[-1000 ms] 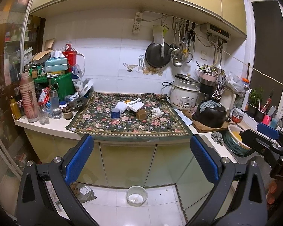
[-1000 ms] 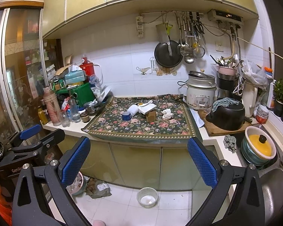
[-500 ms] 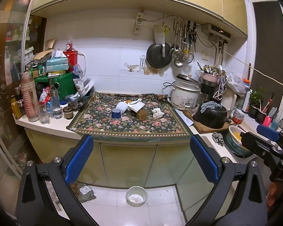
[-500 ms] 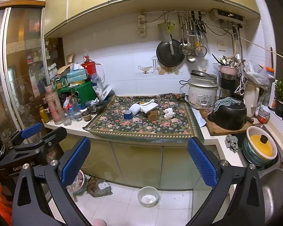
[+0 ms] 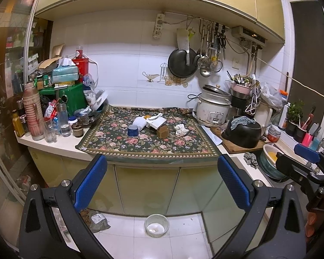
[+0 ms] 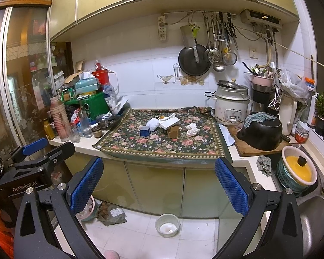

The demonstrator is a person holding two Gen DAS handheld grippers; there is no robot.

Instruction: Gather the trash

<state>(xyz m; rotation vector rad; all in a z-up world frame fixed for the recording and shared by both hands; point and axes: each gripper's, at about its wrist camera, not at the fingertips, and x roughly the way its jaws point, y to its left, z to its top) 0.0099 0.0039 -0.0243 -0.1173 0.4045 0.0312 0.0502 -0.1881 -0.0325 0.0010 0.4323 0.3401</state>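
Observation:
On the floral cloth (image 5: 123, 142) on the counter lie a crumpled white tissue (image 5: 181, 129), a small brown box (image 5: 163, 131), a white box (image 5: 158, 122), a white knobbly ball (image 5: 139, 122) and a blue cup (image 5: 132, 131) upside down. The same items show in the right wrist view: tissue (image 6: 192, 129), brown box (image 6: 173, 131), blue cup (image 6: 144, 131). My left gripper (image 5: 162, 183) is open and empty, well short of the counter. My right gripper (image 6: 158, 185) is open and empty too, beside it.
A rice cooker (image 5: 212, 110), a black pot (image 5: 243, 132) on a wooden board and a sink (image 6: 313, 215) stand to the right. Bottles and jars (image 5: 54, 125) crowd the left counter. A small bowl (image 5: 156, 225) and a bag (image 5: 98, 219) lie on the floor.
Both grippers have drifted slightly toward the counter and turned a little; the view shifted a bit. Both stay open and empty.

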